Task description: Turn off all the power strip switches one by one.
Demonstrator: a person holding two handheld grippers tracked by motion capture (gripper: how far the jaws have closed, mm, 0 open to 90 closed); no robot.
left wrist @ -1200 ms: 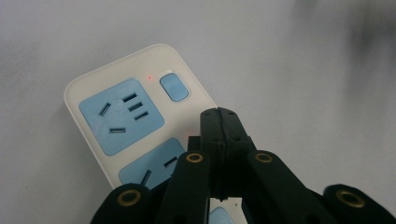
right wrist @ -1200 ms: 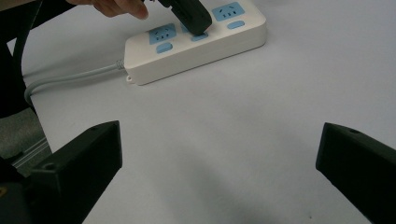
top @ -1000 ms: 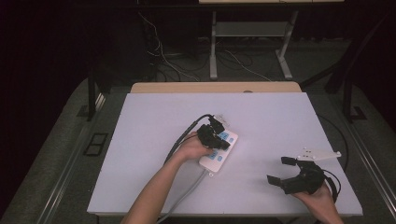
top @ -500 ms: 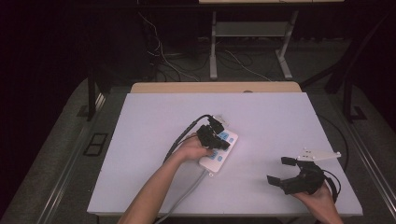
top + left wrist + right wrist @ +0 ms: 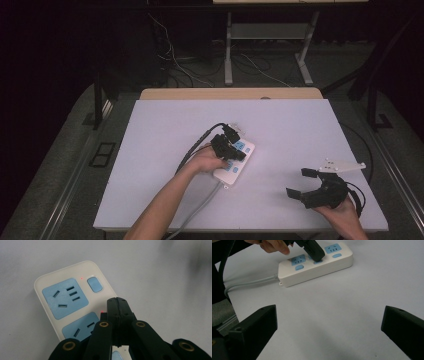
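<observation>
Power strip (image 5: 235, 161): white, three blue outlets, each with a blue switch; lying slantwise on the white table (image 5: 165, 130), a bit left of the middle.
Cord (image 5: 197, 210): grey, running from the strip's near end off the table's front edge.
Left gripper (image 5: 233, 150): jaws clenched tight together, nothing between them; tips pressing down on the middle switch of the strip.
Left hand (image 5: 207, 161): holding the gripper just beside the strip's left edge.
Right gripper (image 5: 300, 184): jaws spread wide, released, grasping nothing; hovering over bare table near the front right corner, well apart from the strip.
High view: giving the whole layout, both forearms coming in from the bottom, the grey plate on the right gripper; switches too small to tell.
Left gripper view: showing the shut jaws from behind, the far outlet (image 5: 65, 297) and its switch (image 5: 95, 284), small red lights beside the switches; contact point hidden by the jaws.
Right gripper view: showing from the side the black tip landing on the middle switch (image 5: 318, 261), fingers (image 5: 274, 247) above the near outlet, cord leaving at the left.
</observation>
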